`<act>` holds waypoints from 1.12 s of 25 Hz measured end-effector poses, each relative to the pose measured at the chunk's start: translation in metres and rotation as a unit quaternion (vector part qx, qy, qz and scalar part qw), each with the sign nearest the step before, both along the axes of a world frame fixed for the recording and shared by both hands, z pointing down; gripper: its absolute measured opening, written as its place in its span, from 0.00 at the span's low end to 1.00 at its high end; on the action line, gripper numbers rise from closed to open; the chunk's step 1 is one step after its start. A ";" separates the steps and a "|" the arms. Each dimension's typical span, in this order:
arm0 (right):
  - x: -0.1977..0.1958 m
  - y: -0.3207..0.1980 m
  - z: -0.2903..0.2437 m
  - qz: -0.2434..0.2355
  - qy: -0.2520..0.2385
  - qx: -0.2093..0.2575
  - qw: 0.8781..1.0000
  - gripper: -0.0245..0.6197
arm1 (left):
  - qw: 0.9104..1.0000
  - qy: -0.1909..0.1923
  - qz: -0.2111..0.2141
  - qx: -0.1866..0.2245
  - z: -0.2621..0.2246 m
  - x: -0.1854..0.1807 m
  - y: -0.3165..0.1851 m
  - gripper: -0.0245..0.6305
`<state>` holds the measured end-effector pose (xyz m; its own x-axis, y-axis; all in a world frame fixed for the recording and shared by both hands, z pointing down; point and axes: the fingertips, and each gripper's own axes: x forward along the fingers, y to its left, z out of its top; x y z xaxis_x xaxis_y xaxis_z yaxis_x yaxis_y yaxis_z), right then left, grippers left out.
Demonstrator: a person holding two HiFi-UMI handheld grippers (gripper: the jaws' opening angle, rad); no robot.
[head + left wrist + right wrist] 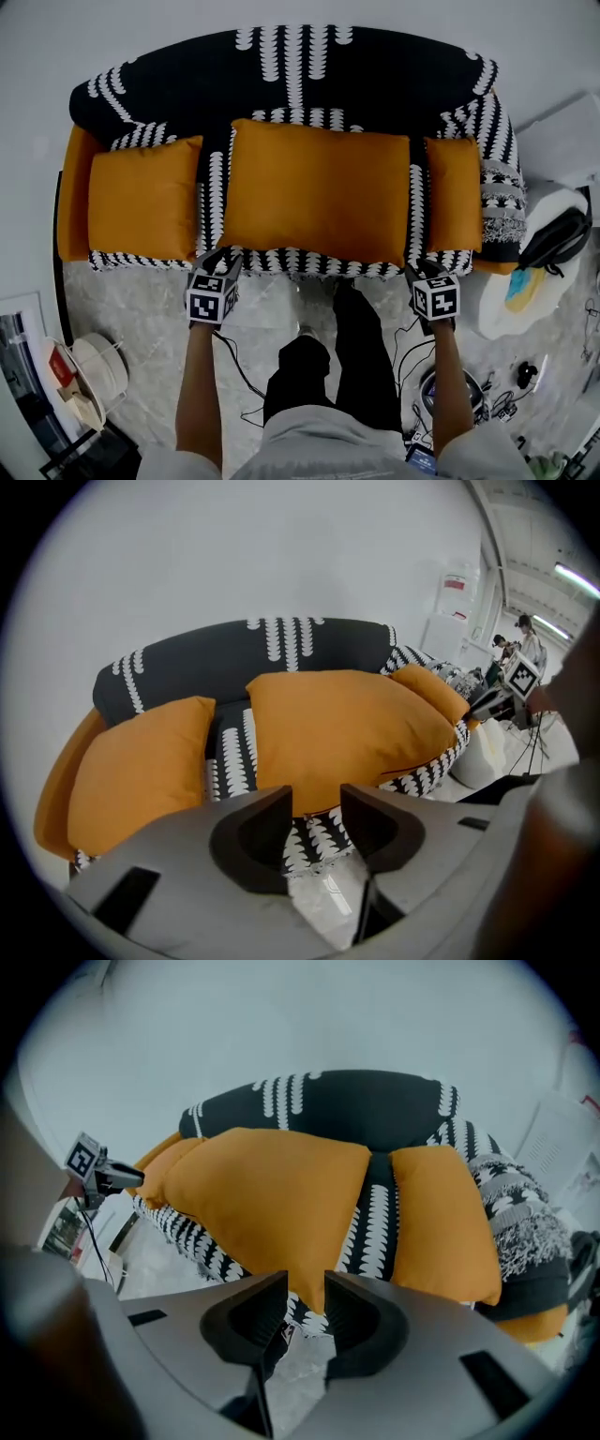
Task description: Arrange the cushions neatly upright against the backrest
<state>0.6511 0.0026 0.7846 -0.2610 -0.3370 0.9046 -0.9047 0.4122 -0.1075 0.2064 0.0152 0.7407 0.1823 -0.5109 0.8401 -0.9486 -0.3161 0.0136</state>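
While both pairs of jaws stand apart and grip nothing, the left gripper (220,258) and right gripper (424,270) sit at the two front corners of the large orange cushion (319,192), its lower edge showing in each gap. That cushion fills the middle of the black-and-white sofa (375,75), with a smaller orange cushion (145,197) to its left and a narrow one (455,192) to its right. The person's legs (337,366) stand between the grippers, and a black bag (555,239) lies on a white side table (497,309) by the sofa's right end.

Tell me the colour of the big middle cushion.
Orange; the cushion shows best in head view.
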 end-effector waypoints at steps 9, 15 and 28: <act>-0.001 0.014 0.074 -0.018 0.012 -0.056 0.998 0.22 | 0.997 -0.037 -0.059 -0.012 0.064 -0.037 -0.013 0.32; 0.000 0.014 0.093 -0.010 0.011 -0.087 0.996 0.22 | 0.996 -0.039 -0.081 -0.022 0.077 -0.042 -0.019 0.25; -0.004 -0.004 0.074 -0.033 0.017 -0.145 0.989 0.05 | 0.991 -0.058 -0.088 -0.083 0.068 -0.039 -0.033 0.07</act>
